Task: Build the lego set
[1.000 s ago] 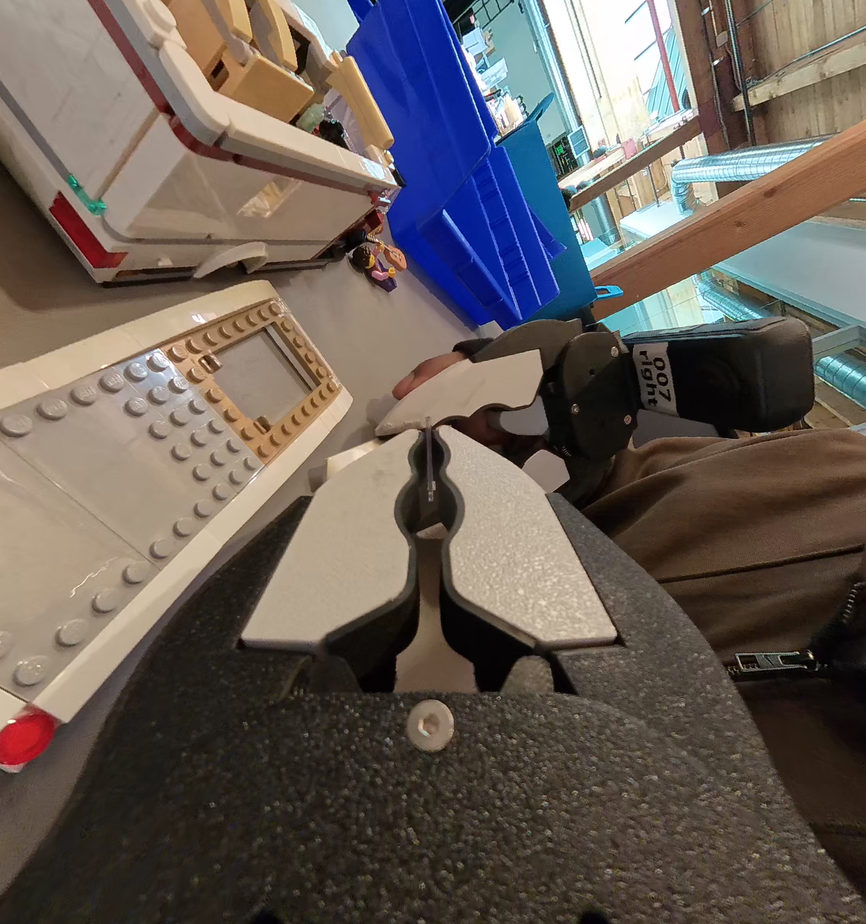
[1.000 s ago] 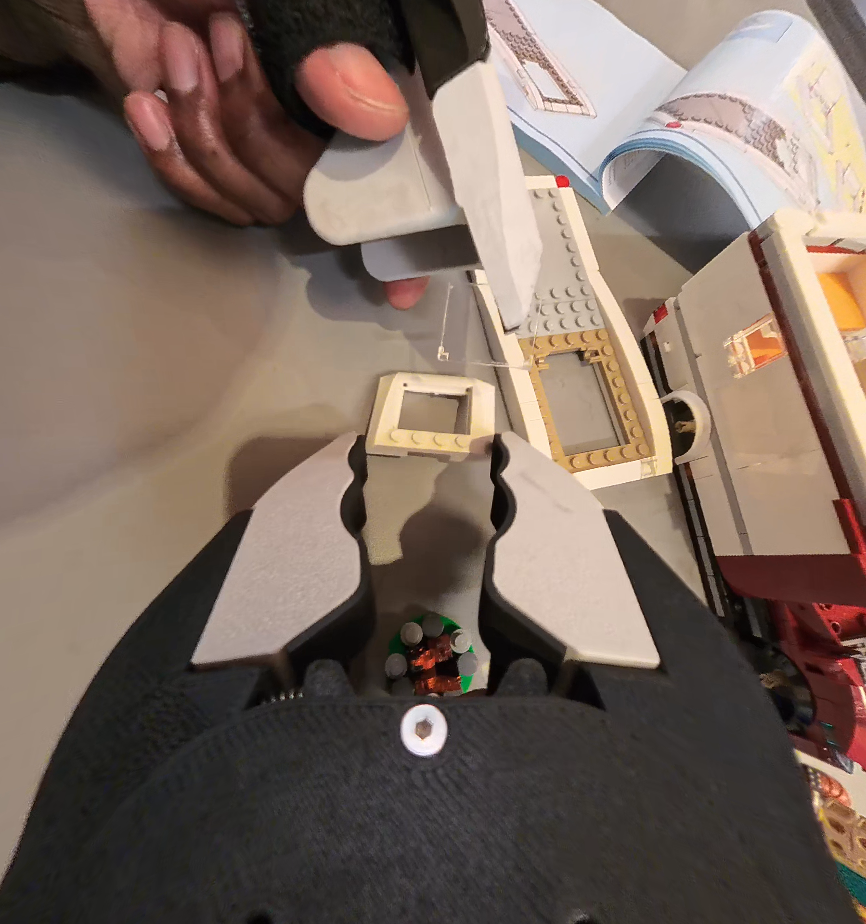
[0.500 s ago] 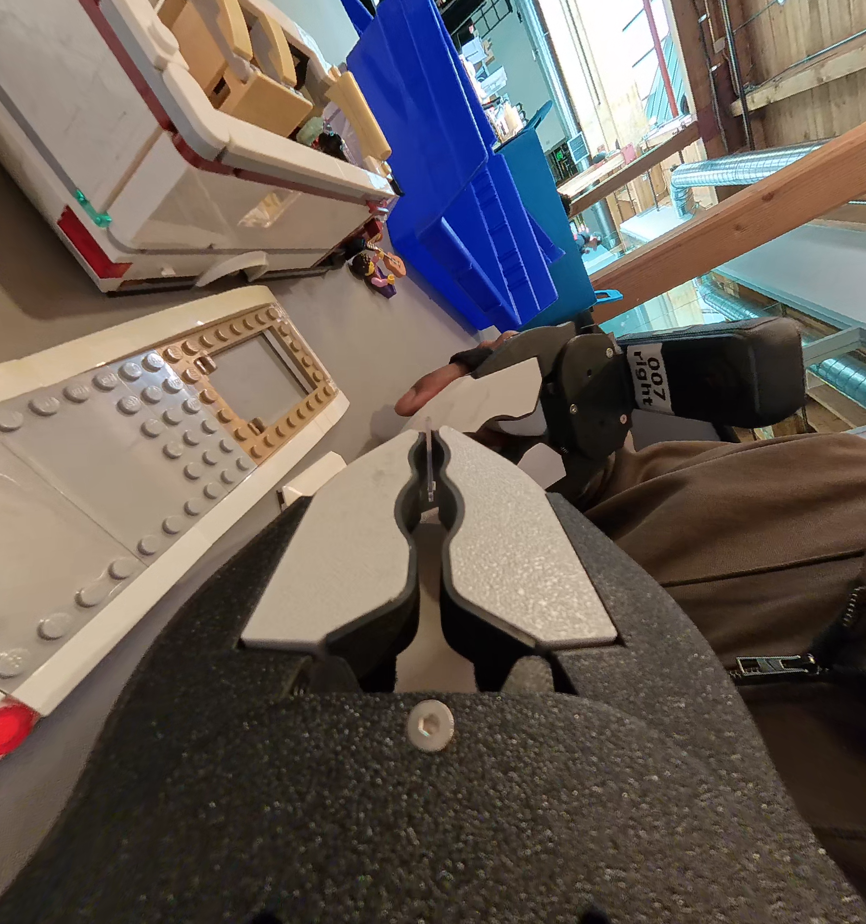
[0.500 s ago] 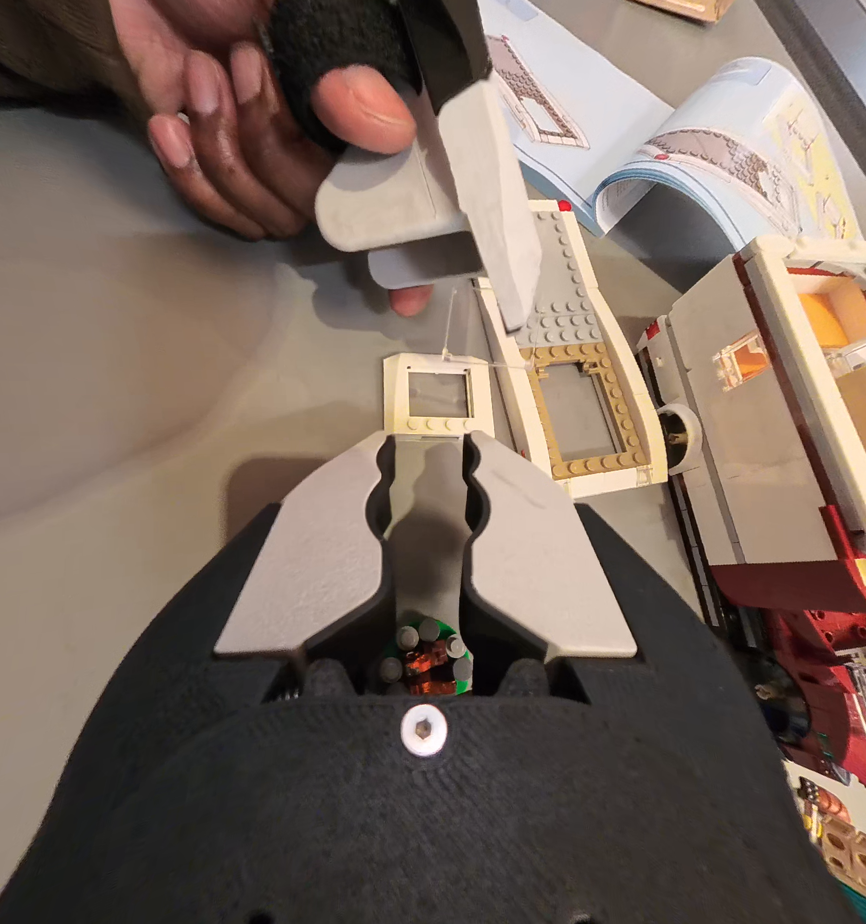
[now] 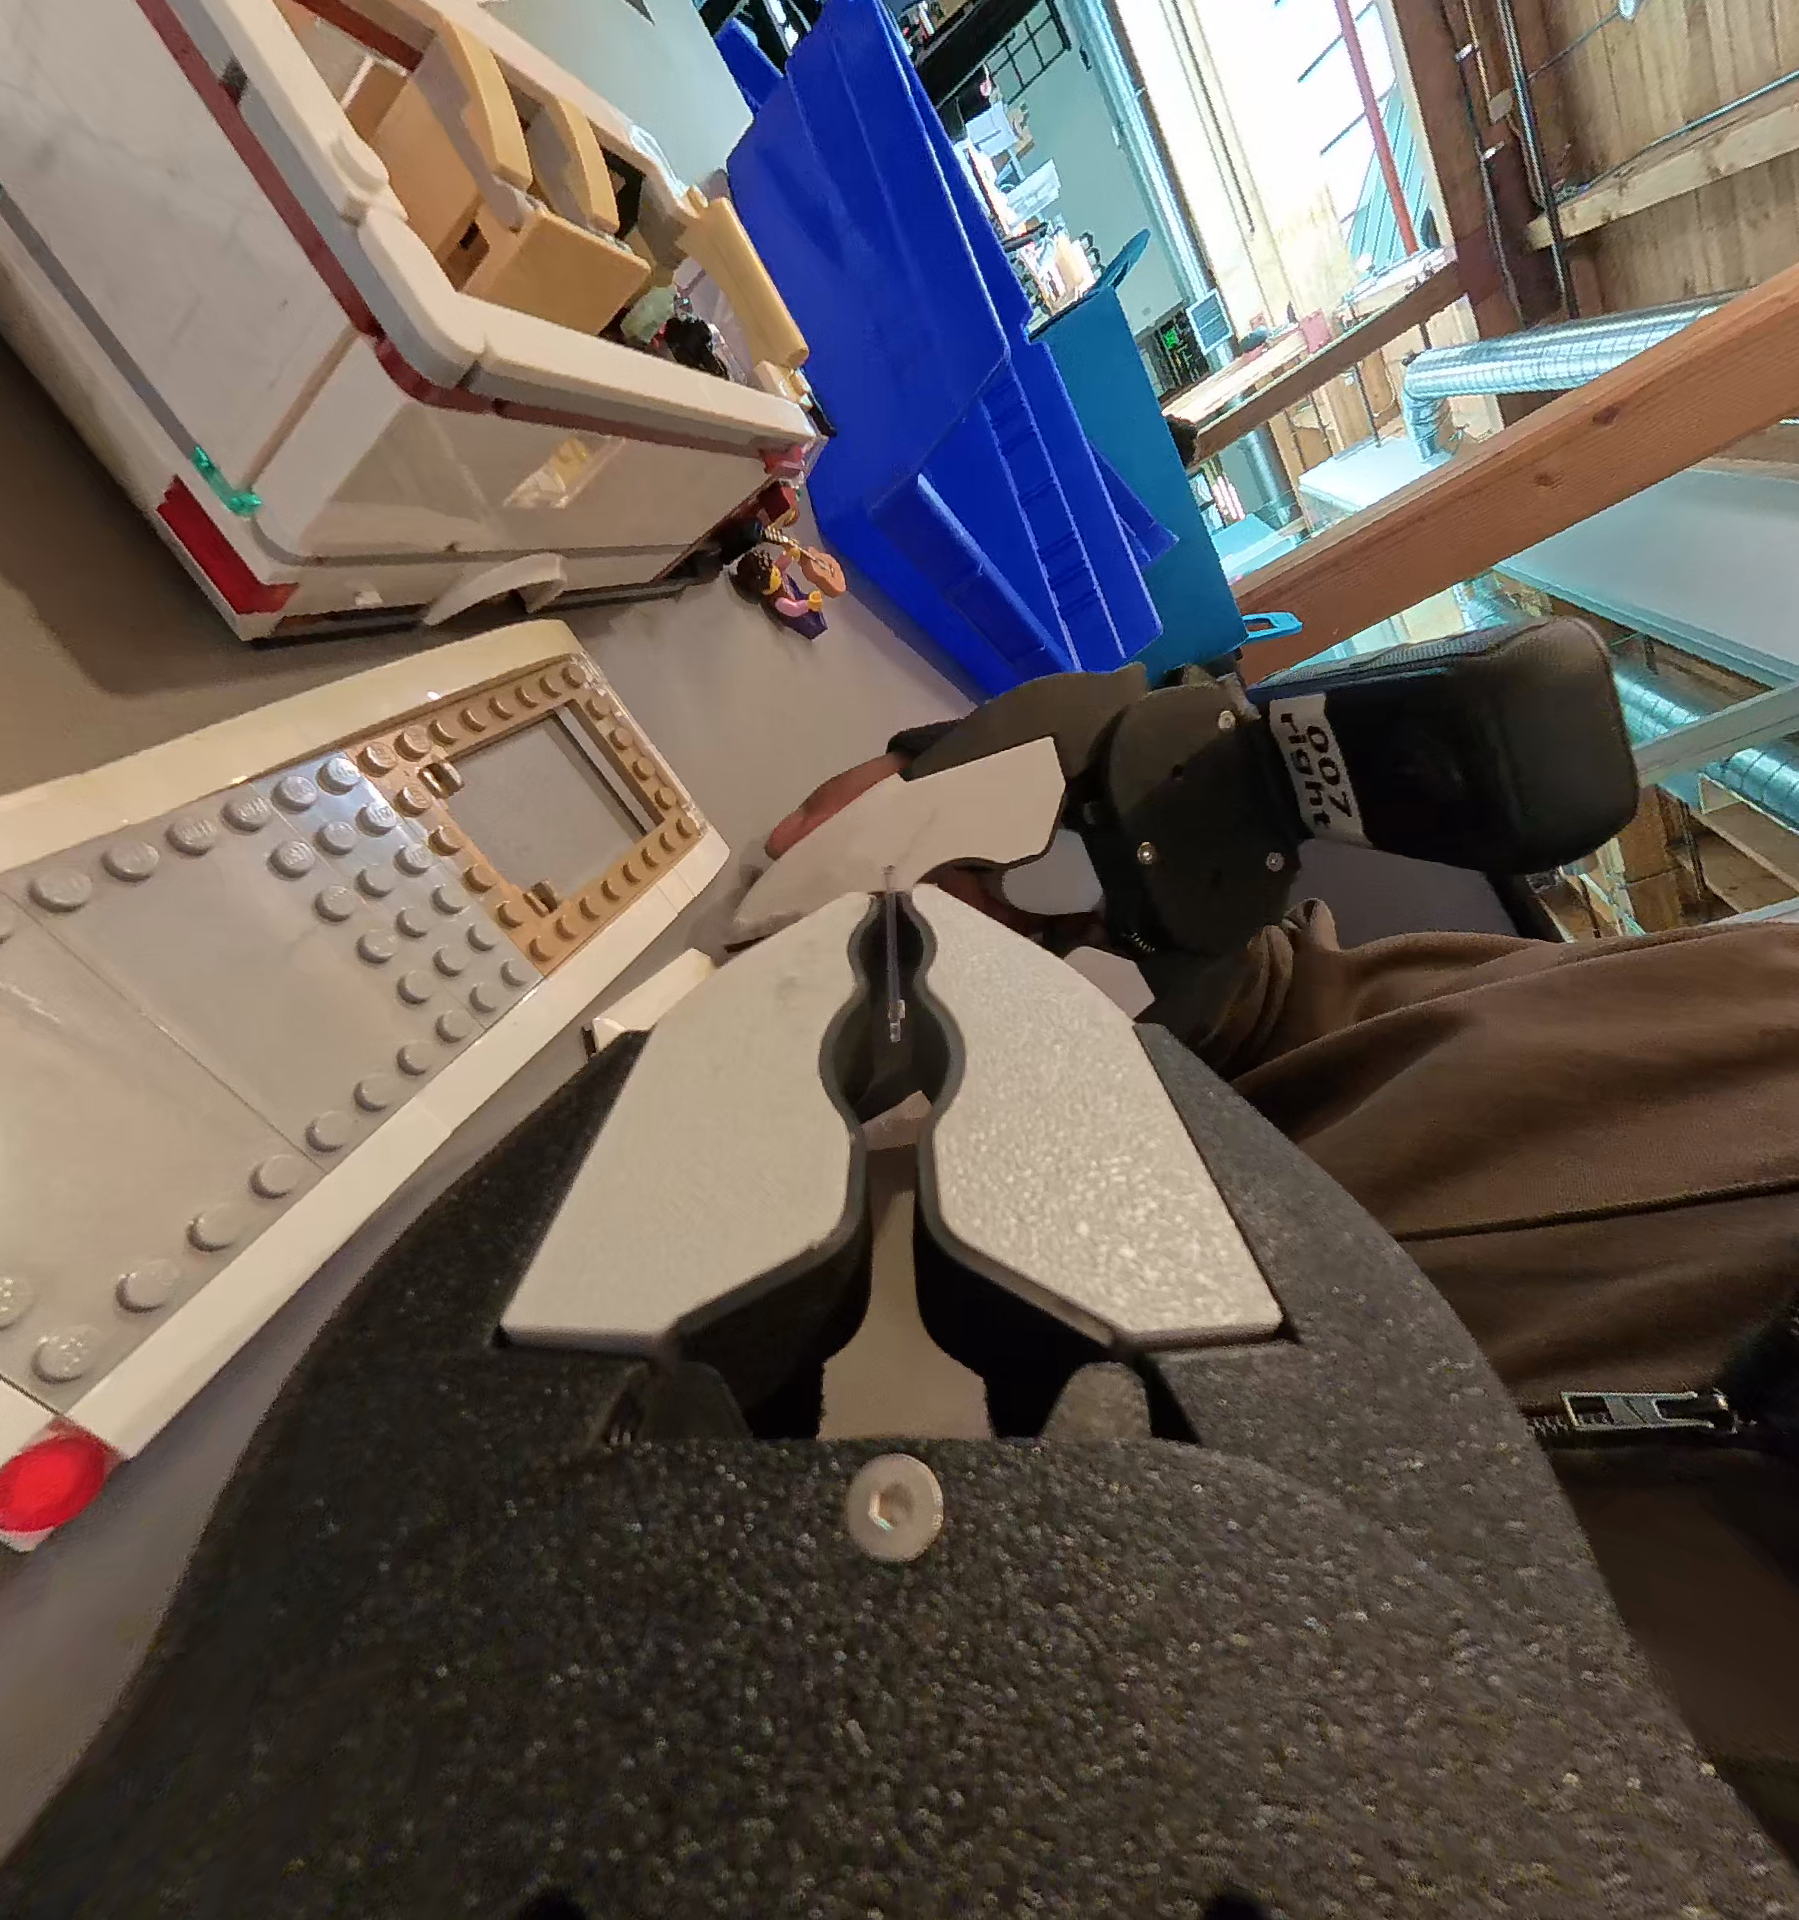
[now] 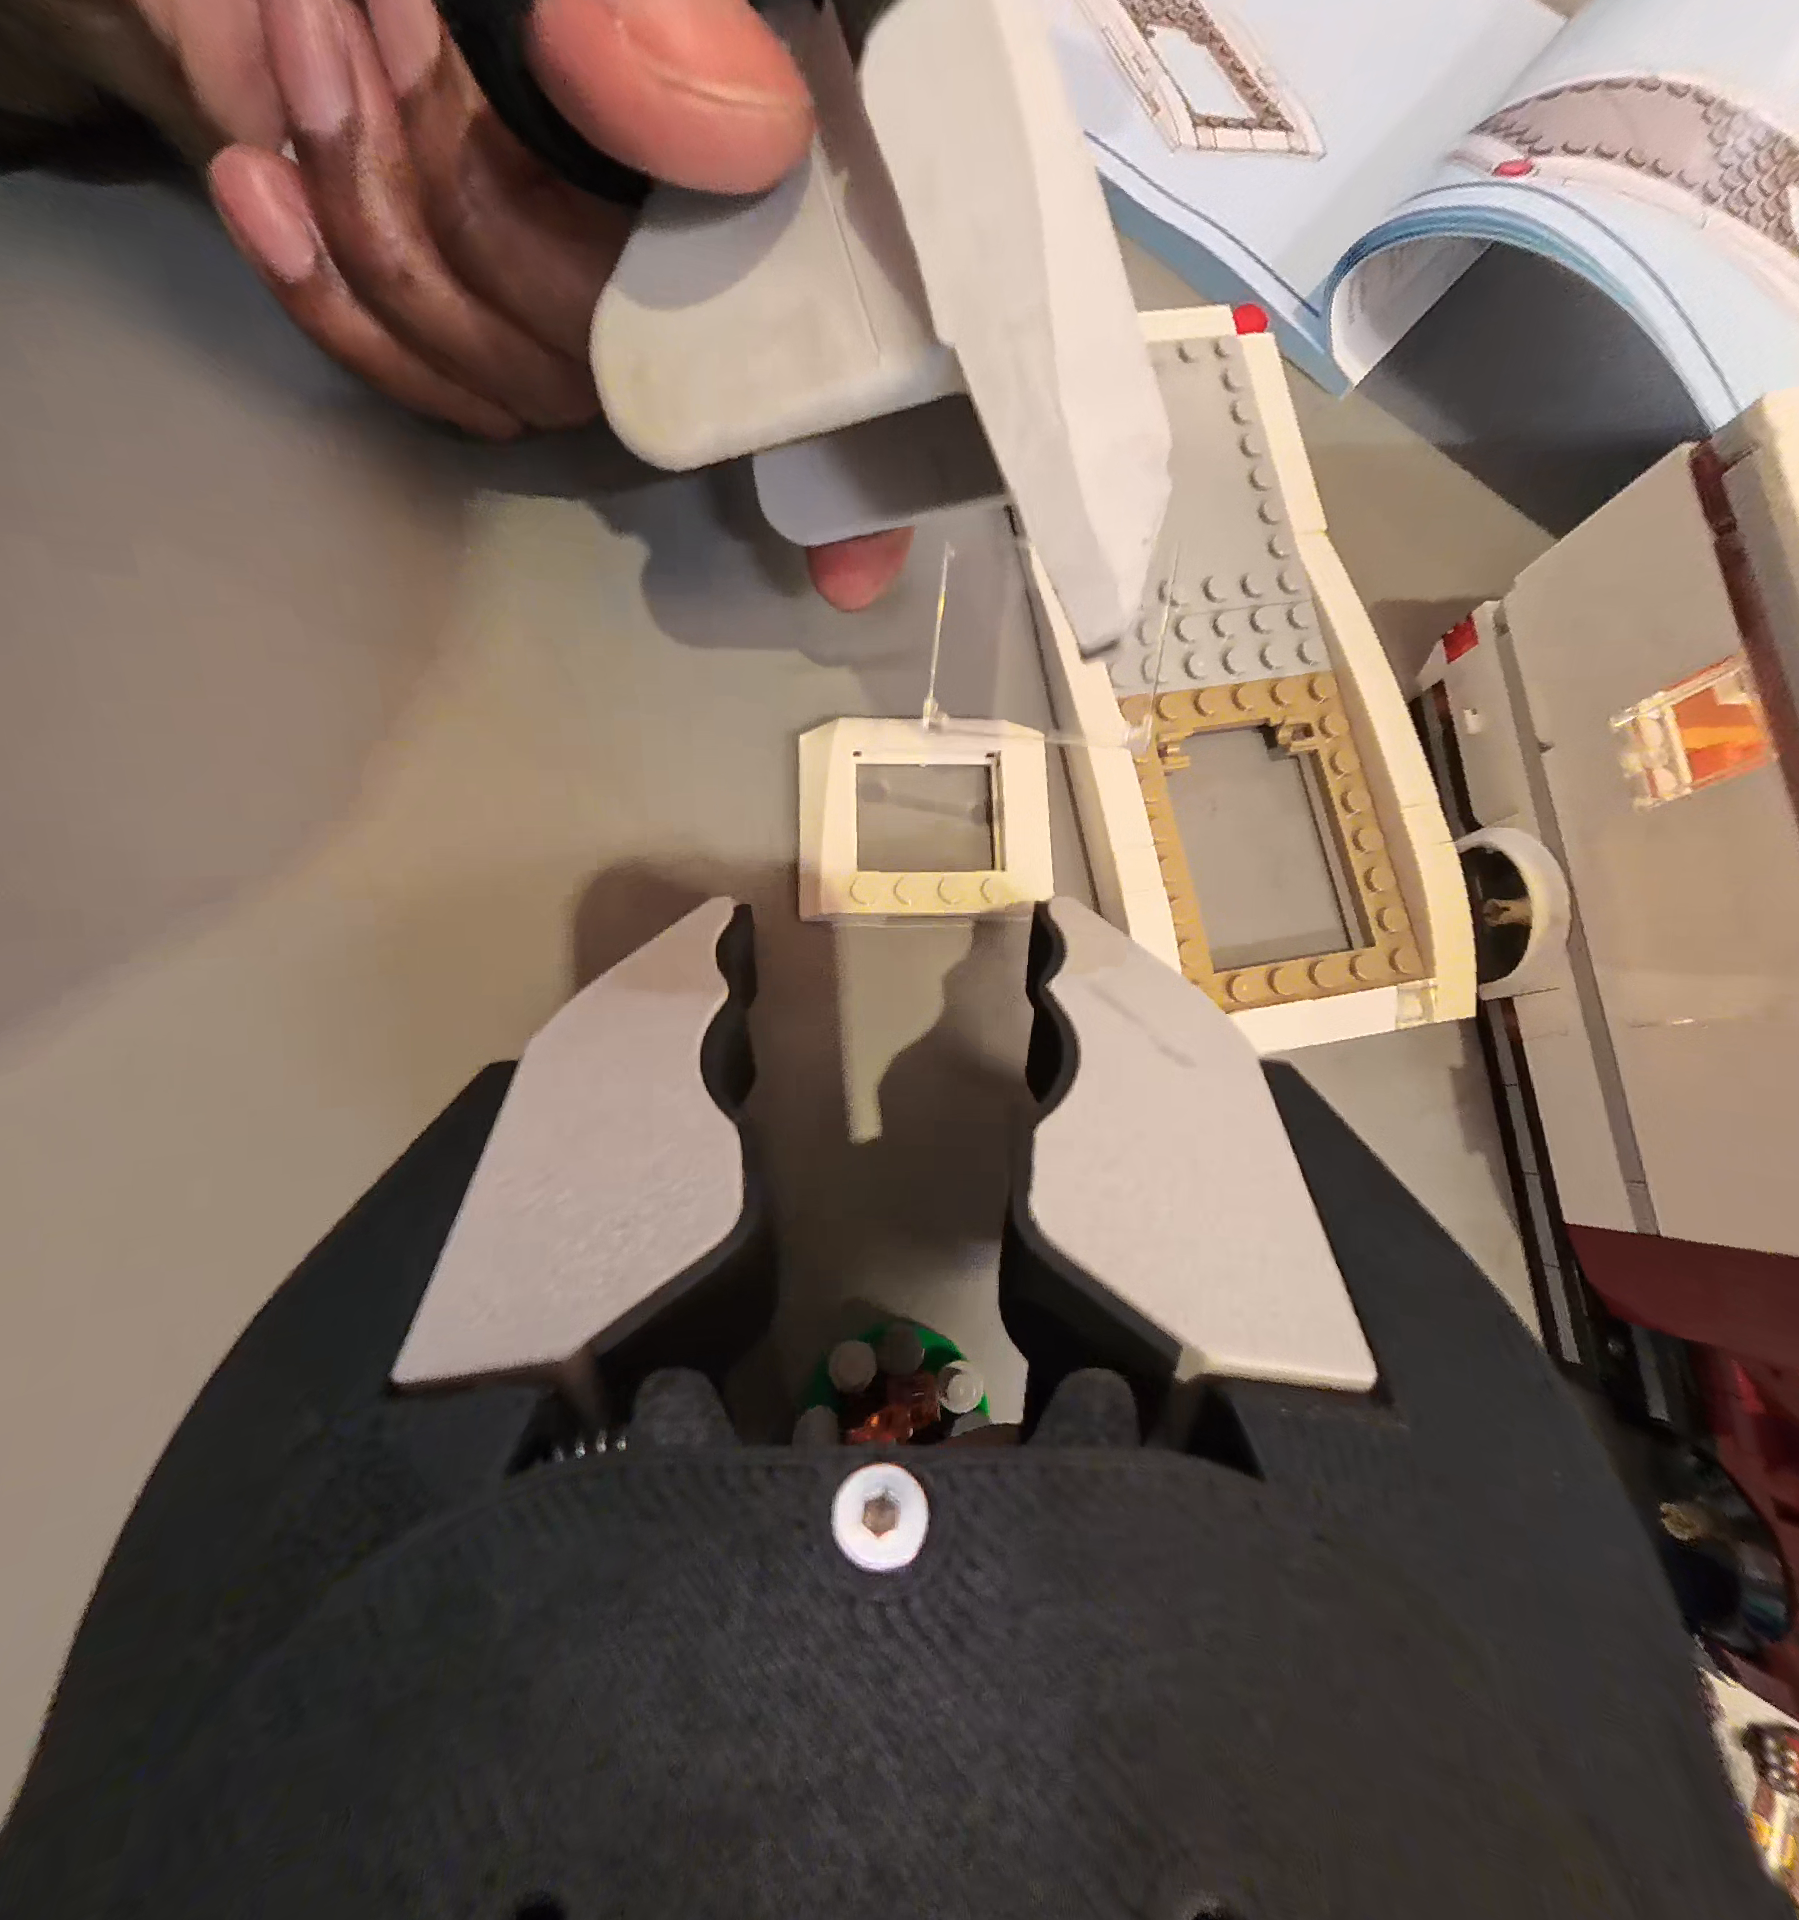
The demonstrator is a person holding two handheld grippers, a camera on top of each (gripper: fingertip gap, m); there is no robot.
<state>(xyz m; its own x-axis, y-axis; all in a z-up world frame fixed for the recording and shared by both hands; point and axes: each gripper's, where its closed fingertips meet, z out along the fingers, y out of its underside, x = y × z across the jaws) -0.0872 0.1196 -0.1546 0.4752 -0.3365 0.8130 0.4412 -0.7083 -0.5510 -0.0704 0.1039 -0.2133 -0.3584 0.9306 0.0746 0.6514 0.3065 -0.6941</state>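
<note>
left wrist view: the left gripper [image 5: 891,914] has its fingers pressed together on a thin clear rod [image 5: 892,971], whose long axis runs along the fingers and pokes out just past the tips. beyond it the right gripper [image 5: 770,894] hangs low over the desk [image 5: 770,717]. left of it lies a studded grey and tan roof panel [image 5: 282,935], its long axis running away toward a cream camper model [image 5: 355,343], with blue bins [image 5: 926,343] behind.

right wrist view: the right gripper [image 6: 882,935] is spread wide, gripping nothing, its tips just short of a cream window frame [image 6: 924,821] lying flat on the desk, studded edge toward the gripper. the clear rod [image 6: 936,644] seems to touch the frame's far edge, though it is faint. an open booklet [image 6: 1497,156] lies beyond the roof panel.
</note>
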